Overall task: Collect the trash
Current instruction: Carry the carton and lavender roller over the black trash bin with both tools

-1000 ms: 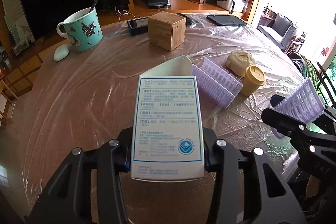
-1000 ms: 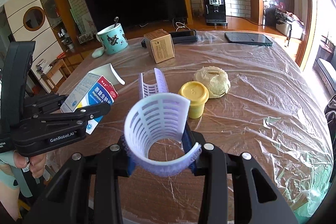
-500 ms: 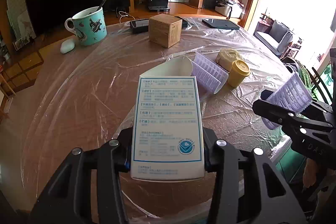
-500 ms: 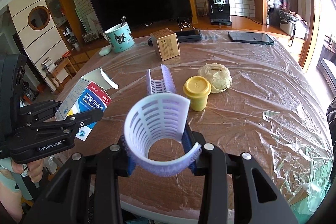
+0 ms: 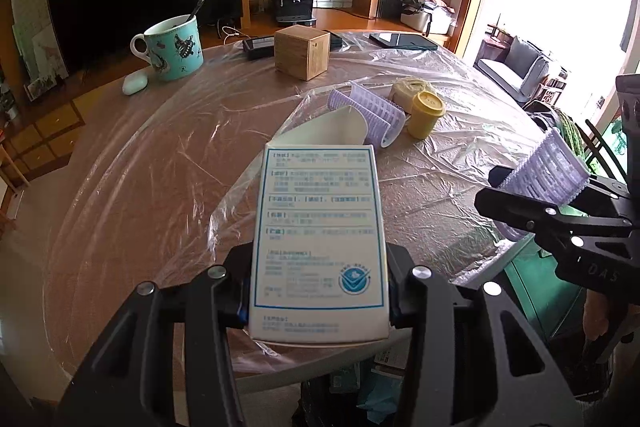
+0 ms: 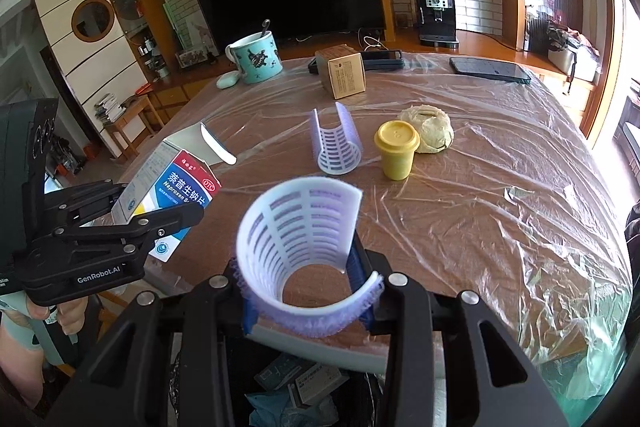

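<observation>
My left gripper (image 5: 318,301) is shut on an open white and blue medicine box (image 5: 318,239), held over the table's near edge; the box also shows in the right wrist view (image 6: 176,203). My right gripper (image 6: 312,301) is shut on a curved purple plastic piece (image 6: 296,251), which also shows in the left wrist view (image 5: 548,179). On the table lie a second purple curved piece (image 6: 336,143), a yellow lidded cup (image 6: 396,155) and a crumpled beige wad (image 6: 430,131). A bin with boxes and wrappers (image 6: 296,391) sits below both grippers.
The round table (image 6: 460,227) is covered in loose clear plastic film. At the back stand a teal mug with a spoon (image 6: 256,61), a white earbud case (image 6: 227,80), a wooden box (image 6: 344,75), a phone (image 6: 380,61) and a dark tablet (image 6: 490,69).
Both grippers have drawn back from the table with their loads. The table edge and the bin below have come into view.
</observation>
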The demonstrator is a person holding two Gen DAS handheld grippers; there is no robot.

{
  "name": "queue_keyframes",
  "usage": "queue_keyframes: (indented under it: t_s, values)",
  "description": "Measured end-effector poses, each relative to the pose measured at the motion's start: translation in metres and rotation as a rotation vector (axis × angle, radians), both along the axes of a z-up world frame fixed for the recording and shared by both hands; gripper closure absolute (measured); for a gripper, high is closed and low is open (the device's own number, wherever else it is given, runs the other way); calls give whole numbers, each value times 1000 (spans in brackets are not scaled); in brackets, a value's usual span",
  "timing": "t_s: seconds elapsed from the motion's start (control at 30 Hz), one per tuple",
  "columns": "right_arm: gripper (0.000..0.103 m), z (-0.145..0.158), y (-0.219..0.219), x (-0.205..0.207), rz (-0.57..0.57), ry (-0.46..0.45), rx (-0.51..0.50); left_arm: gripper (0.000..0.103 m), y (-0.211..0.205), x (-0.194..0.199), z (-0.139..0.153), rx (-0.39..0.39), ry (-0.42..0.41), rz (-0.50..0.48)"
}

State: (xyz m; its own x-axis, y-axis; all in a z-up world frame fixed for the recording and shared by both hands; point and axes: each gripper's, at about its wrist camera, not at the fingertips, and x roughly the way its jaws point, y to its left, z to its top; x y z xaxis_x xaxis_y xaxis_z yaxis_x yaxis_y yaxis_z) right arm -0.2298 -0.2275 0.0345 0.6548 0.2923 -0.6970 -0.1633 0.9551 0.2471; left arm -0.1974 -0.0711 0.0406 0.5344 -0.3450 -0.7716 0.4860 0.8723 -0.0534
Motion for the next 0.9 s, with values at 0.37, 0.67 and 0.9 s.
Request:
queue_keyframes:
  t_s: [0.37,0.67,0.9]
  values:
    - [66,0,3,-20,27,15,5,56,9,-28,1,-7,-3,-24]
    - [66,-4,4,-36,55,31,3,56,14,-52,0,-7,4,-60]
    - [66,-7,4,-50,73,40,5,56,11,-75,1,4,2,-119]
